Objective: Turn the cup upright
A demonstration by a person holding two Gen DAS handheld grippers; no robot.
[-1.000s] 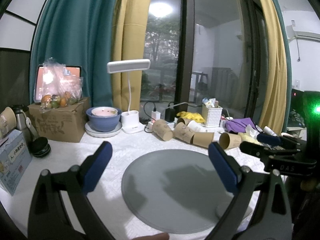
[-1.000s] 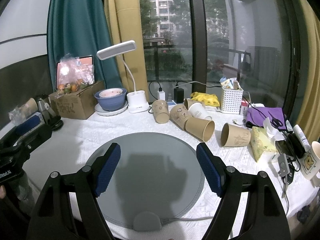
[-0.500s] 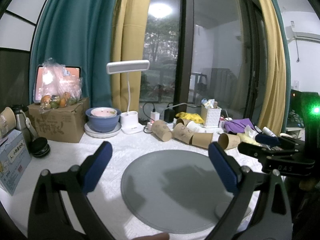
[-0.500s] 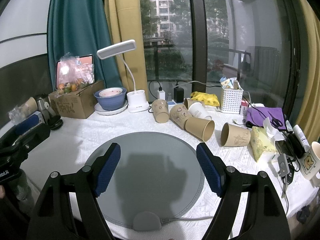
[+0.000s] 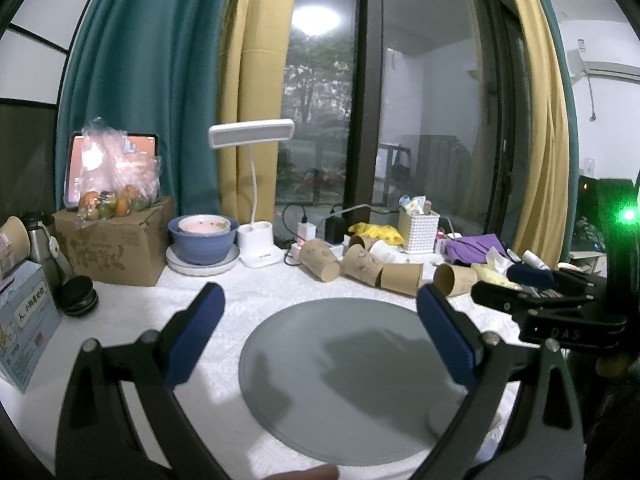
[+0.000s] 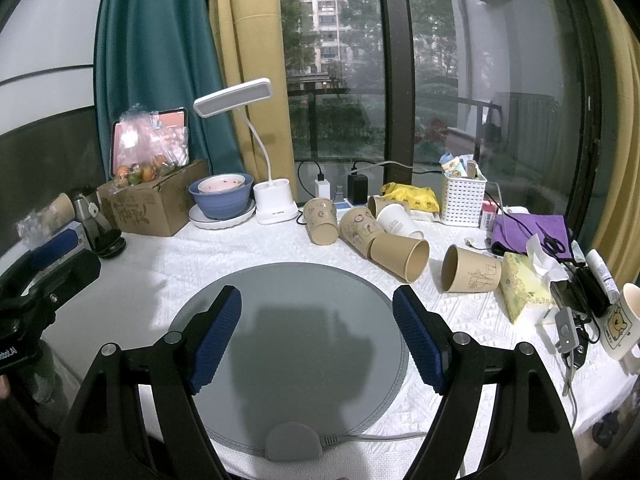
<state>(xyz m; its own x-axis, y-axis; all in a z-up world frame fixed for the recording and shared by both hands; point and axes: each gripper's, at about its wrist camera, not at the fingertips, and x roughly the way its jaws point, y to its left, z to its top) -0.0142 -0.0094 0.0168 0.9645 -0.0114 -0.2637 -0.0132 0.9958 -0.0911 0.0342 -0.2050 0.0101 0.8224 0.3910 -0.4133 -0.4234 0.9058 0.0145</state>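
Note:
Several brown paper cups lie on their sides behind a round grey mat (image 6: pixel 288 332): one (image 6: pixel 470 275) at the right, one (image 6: pixel 400 254) with its mouth toward me, others (image 6: pixel 320 222) further back. They also show in the left wrist view (image 5: pixel 402 278). My right gripper (image 6: pixel 316 340) is open and empty above the mat. My left gripper (image 5: pixel 320 332) is open and empty above the mat (image 5: pixel 344 376). The right gripper shows at the right of the left wrist view (image 5: pixel 532 284).
A white desk lamp (image 6: pixel 276 204), blue bowl (image 6: pixel 222 196), cardboard box with fruit (image 6: pixel 148 204) and white basket (image 6: pixel 462 200) line the back. A tissue pack (image 6: pixel 524 284), purple cloth (image 6: pixel 528 232), keys and a mug (image 6: pixel 622 324) crowd the right edge.
The left wrist view has shifted slightly; the far objects sit a little lower and smaller. The right gripper has hardly moved. Both grippers stay open.

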